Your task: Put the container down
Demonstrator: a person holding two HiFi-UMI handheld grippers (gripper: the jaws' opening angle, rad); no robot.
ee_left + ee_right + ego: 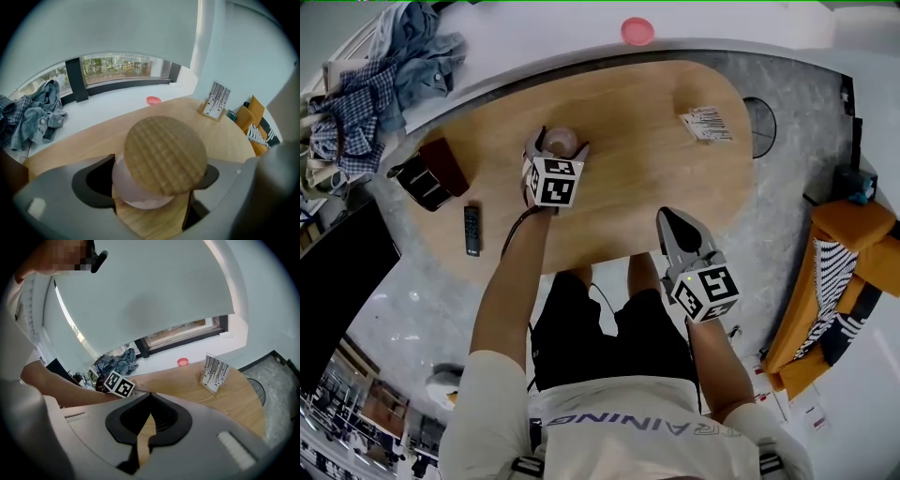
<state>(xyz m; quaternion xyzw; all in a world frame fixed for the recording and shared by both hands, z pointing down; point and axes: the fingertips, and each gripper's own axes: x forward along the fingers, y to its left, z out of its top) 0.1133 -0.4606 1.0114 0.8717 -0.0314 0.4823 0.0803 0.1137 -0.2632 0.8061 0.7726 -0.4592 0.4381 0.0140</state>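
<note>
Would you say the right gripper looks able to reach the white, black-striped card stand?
Probably yes: only bare wooden table separates the right gripper from the card stand, though its jaws are shut.

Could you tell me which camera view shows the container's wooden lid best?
The left gripper view: the lid fills the middle of the picture, its grain clear. The head view shows the container only small, from above. The right gripper view does not show it.
</note>
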